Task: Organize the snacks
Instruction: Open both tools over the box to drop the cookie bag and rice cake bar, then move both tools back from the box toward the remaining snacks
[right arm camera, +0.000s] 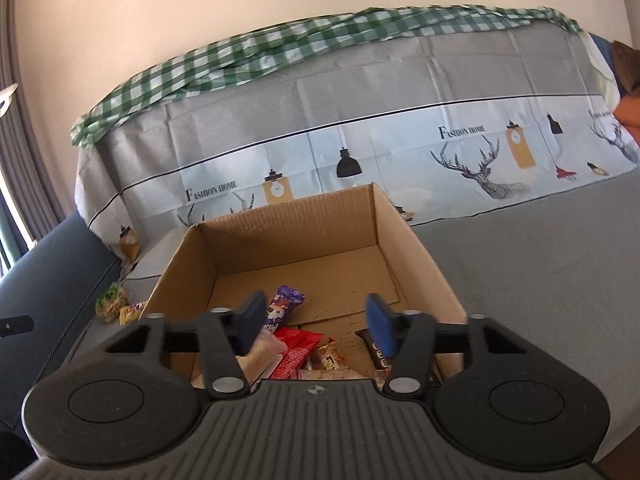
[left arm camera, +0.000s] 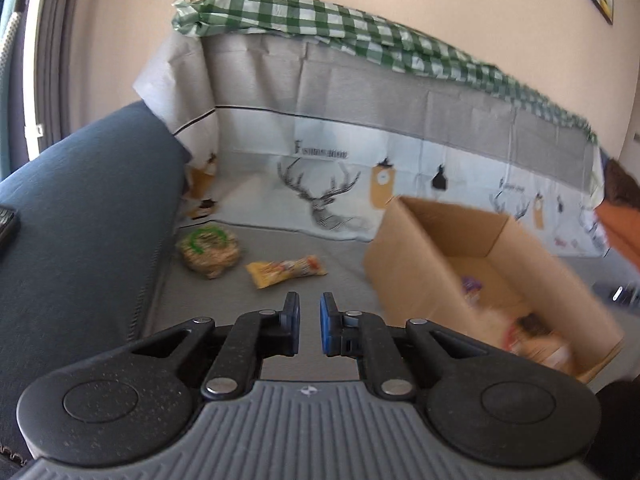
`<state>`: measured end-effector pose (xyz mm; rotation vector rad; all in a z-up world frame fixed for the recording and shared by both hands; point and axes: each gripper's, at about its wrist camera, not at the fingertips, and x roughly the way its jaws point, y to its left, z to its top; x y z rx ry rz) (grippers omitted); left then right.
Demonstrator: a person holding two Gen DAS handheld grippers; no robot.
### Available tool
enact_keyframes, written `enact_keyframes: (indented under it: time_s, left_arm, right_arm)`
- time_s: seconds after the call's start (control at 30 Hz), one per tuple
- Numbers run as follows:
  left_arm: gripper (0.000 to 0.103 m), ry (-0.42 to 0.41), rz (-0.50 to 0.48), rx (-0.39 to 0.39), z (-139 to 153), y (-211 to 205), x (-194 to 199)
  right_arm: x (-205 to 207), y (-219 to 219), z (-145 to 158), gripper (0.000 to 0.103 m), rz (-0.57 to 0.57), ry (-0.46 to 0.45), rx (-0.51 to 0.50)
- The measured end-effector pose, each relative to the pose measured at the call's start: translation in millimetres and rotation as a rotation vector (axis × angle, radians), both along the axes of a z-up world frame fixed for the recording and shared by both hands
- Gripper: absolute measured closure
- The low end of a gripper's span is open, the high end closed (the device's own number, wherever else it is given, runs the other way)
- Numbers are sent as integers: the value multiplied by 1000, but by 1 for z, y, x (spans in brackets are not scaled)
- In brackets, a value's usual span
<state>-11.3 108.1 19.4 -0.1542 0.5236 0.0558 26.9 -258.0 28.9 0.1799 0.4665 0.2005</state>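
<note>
the left gripper point(left arm camera: 309, 322) hangs over the grey sofa seat point(left arm camera: 280, 252) with its blue pads only a little way apart and nothing between them. in front of it lie a yellow snack bar point(left arm camera: 285, 270) and, further left, a round bag of puffed snacks point(left arm camera: 209, 251) with a green ring on it, near the dark blue armrest point(left arm camera: 88, 208). the cardboard box point(left arm camera: 472, 264) sits to the right, blurry in this view.

the right gripper point(right arm camera: 316, 322) is above the near end of the cardboard box point(right arm camera: 304, 240), its pads wide apart and empty. inside the box, under the gripper, are a purple wrapper point(right arm camera: 284, 308), a red wrapper point(right arm camera: 298, 350) and a dark chocolate bar point(right arm camera: 372, 350). a deer-print cover point(right arm camera: 400, 148) hangs over the sofa back, with a green checked cloth point(right arm camera: 280, 48) on top.
</note>
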Motion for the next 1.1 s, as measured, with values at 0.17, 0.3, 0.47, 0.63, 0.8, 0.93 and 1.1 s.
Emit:
enact_keyframes:
  time_s: [0.17,0.3,0.47,0.63,0.8,0.93,1.1]
  left_arm:
    - [92,-6,3,-72,-4,9,5]
    - [91,-49,-15,-73,-4,8,2]
    - [90,-70,-17,-111,-5,14,5]
    - [90,-56,-22,-154,-9,24,12]
    - [90,-58,-4,-202,-10,32,23]
    - [90,-60,74,-258,-8,44,40]
    - [90,-79,192,-352,-6,65,67]
  right_arm:
    - [-1,11,1,65,12,1,-45]
    - [-1,15,3,65,6,10,-60]
    - [5,26,5,65,26,25,-86]
    - [14,50,13,63,39,47,20]
    - [26,109,26,63,151,39,93]
    - [45,160,33,63,243,78,131]
    - [86,211,23,63,285,171,194]
